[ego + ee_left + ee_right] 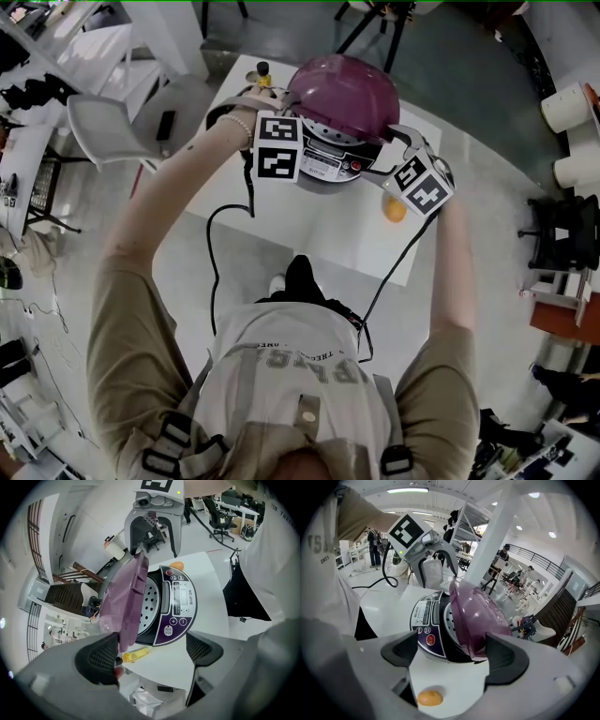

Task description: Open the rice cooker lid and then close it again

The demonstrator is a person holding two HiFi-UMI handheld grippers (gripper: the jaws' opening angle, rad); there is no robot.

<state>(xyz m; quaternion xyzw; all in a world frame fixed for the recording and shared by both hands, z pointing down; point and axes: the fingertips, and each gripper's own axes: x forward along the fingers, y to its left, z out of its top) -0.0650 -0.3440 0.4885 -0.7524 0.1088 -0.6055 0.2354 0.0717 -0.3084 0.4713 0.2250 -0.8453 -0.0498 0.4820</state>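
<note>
- The rice cooker (pixel 330 161) sits on the white table (pixel 375 246) in front of me. Its purple lid (pixel 345 94) is tipped up on the back hinge, and the holed inner plate shows.
- Opening looks done to me, so closing is what's left. I'd push on the lid's top near its front edge, bring it down evenly and press until the latch catches, keeping my jaws off the rim.
- My left gripper (pixel 152 651) is at the cooker's left, jaws wide and holding nothing. The lid's edge is close beside one jaw; I can't tell if they touch.
- My right gripper (pixel 452 651) is at the cooker's right, equally wide and empty.
- Both my forearms reach forward, flanking the cooker.
- A small orange ball (pixel 430 697) lies right of the cooker's front.
</note>
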